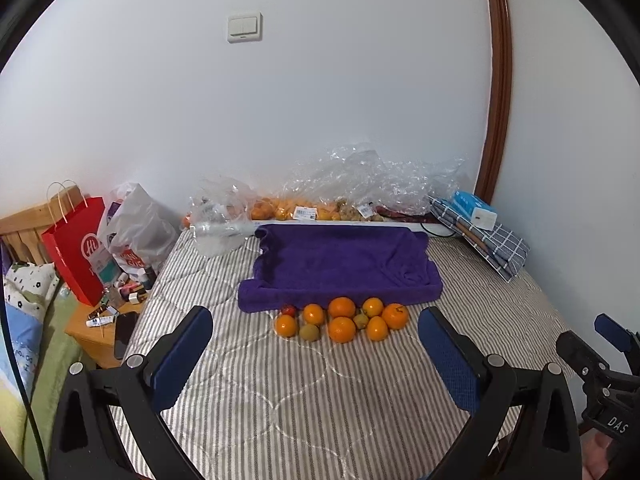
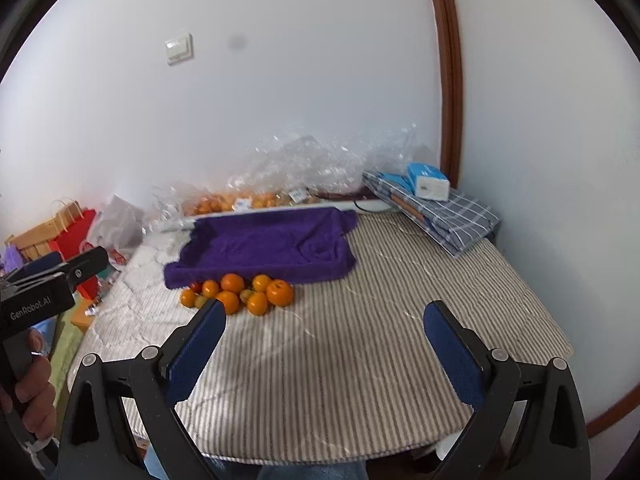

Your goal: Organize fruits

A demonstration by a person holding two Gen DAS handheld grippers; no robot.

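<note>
A cluster of several oranges [image 1: 342,318] with two brownish kiwis [image 1: 310,332] and a small red fruit [image 1: 288,310] lies on the striped quilt [image 1: 300,392], just in front of a purple towel-lined tray [image 1: 340,266]. My left gripper [image 1: 316,344] hovers open over the quilt, short of the fruit, holding nothing. In the right wrist view the same fruit pile [image 2: 240,292] sits left of centre before the purple tray [image 2: 264,246]. My right gripper [image 2: 326,340] is open and empty, to the right of and short of the pile.
Clear plastic bags with more oranges [image 1: 288,210] lie along the wall behind the tray. A folded checked cloth with a blue box [image 1: 480,224] sits at the back right. A red paper bag [image 1: 80,248] and clutter stand on a bedside table [image 1: 96,336] at the left.
</note>
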